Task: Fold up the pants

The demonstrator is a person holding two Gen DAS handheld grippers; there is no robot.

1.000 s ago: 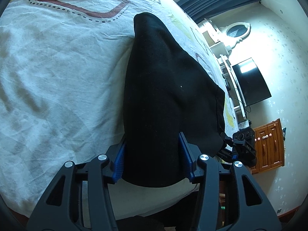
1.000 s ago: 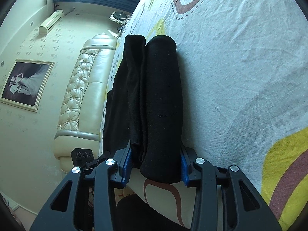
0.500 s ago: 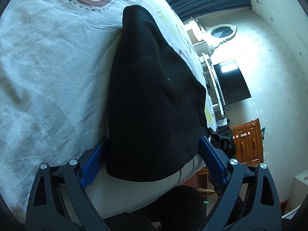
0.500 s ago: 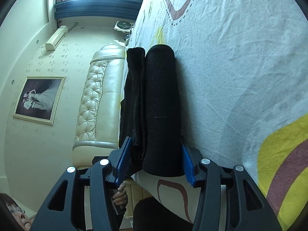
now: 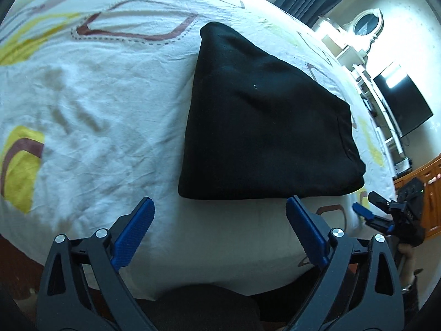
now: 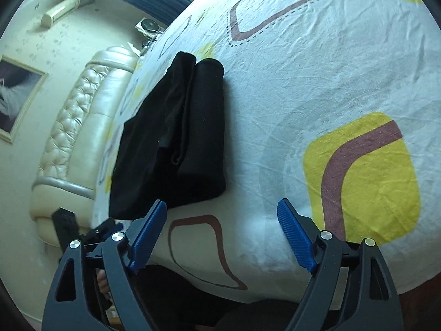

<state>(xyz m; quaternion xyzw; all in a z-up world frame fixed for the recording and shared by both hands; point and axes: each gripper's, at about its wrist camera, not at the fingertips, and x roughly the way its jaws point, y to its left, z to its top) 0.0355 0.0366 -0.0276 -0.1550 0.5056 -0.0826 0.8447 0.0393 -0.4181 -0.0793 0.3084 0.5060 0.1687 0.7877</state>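
Observation:
The black pants (image 5: 261, 121) lie folded in a compact stack on the white patterned bed sheet (image 5: 91, 104). My left gripper (image 5: 219, 212) is open and empty, hovering just short of the stack's near edge. In the right wrist view the pants (image 6: 176, 138) show their layered fold edges, left of centre. My right gripper (image 6: 222, 212) is open and empty, pulled back near the bed's front edge, to the right of the stack. The right gripper also shows in the left wrist view (image 5: 386, 215) at the far right.
The bed sheet (image 6: 317, 88) has yellow and brown shapes. A cream tufted headboard (image 6: 77, 127) stands on the left in the right wrist view. A dresser with mirror (image 5: 366, 24), a dark TV (image 5: 402, 104) and a wooden cabinet (image 5: 424, 182) stand beyond the bed.
Both grippers opened, let go of the pants and drew back from the stack. The pants now rest free on the bed.

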